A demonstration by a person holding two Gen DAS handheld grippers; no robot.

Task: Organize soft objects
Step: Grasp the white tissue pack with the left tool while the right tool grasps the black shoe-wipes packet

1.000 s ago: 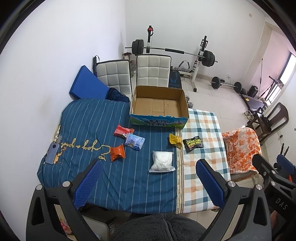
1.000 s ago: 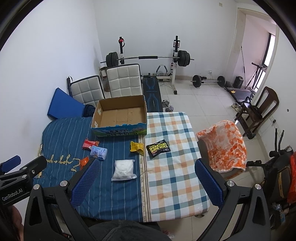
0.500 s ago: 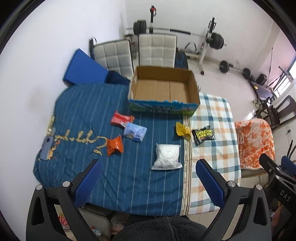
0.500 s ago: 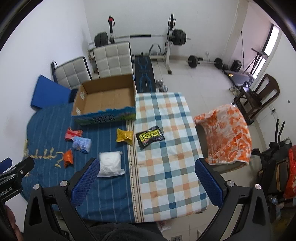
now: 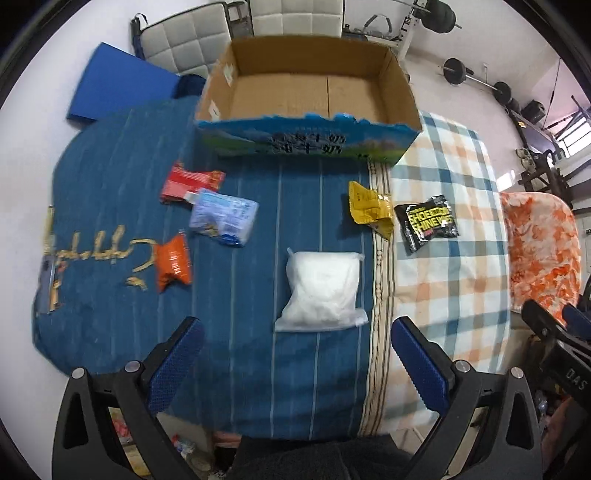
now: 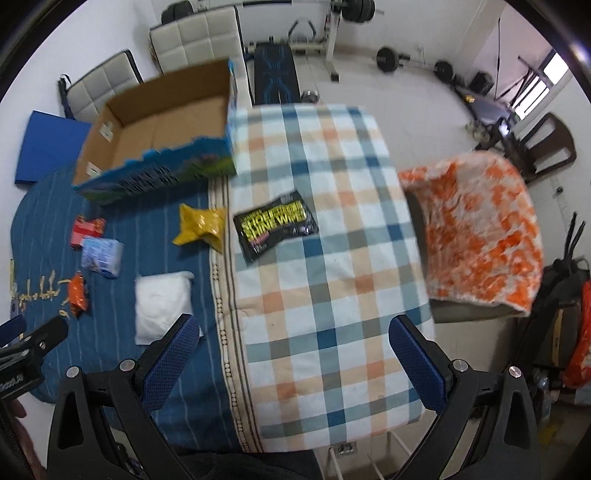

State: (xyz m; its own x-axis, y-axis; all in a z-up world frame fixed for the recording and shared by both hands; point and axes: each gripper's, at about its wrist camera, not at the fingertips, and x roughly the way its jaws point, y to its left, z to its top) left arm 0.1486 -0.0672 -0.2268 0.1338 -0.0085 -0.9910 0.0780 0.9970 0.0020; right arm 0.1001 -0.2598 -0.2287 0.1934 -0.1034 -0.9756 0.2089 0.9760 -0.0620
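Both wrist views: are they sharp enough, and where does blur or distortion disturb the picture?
Left wrist view: fisheye bending toward the dark rim; slight motion blur, yet the black wipes packet print is readable. Right wrist view: stronger blur, the cardboard box print smeared, the white bag soft-edged. Lighting is even, without harsh glare.

Print on the cardboard box [image 5: 306,142] front smeared by motion blur and unreadable, near corner of the white pouch [image 6: 162,301] hidden behind a right tool finger [image 6: 171,360], small text on the black wipes packet [image 6: 275,223] too fine to read, white padded chairs [image 5: 295,16] cut off by the top edge.
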